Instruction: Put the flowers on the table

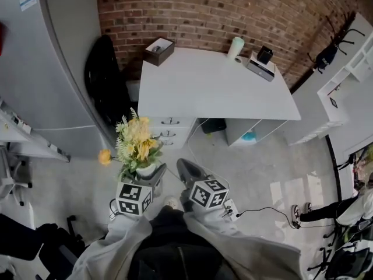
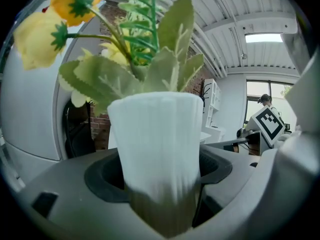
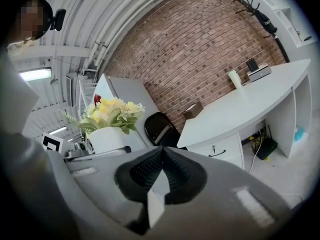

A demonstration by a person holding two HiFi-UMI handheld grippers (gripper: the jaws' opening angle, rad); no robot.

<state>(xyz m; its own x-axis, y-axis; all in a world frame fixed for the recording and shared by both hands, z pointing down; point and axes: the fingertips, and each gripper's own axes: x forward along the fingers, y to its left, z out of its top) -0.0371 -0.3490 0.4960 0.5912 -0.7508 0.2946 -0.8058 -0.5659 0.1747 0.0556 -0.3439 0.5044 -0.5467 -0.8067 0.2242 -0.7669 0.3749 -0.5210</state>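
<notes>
At the far left stands a tall grey cabinet [image 1: 35, 69], and just beside it, against the brick wall, a black chair [image 1: 105, 77]. In front of these the person holds the left claw [image 1: 145, 177] out over the floor. Its jaws stand wide and press on both sides of a white ribbed pot [image 2: 157, 144], which sits upright between them. Out of the pot rise the flowers [image 1: 135, 142]: yellow blooms and pale green leaves, with one orange-yellow bloom [image 1: 104, 156] hanging off to the left on a long stem. So the flowers are up in the air in the left claw's grip, short of the table and near its front left corner, by the drawers [image 1: 169, 130].

Just to the right of the pot is the right claw [image 1: 187, 171]. Its jaws are closed tip to tip, with nothing between them, and it points toward the table too. Grey sleeves [image 1: 122, 238] run back from both claws.

Beyond them the white table [image 1: 215, 92] stands against the brick wall. At its back left corner is a brown open box [image 1: 159, 51]. Toward the back right stand a pale cup [image 1: 235, 47], a flat grey box [image 1: 260, 69] and a small black device [image 1: 264, 55] on top of that box. The middle and front of the table are bare.

At the far right a dark coat rack [image 1: 335, 42] leans by the wall, next to white shelves [image 1: 349, 69].
</notes>
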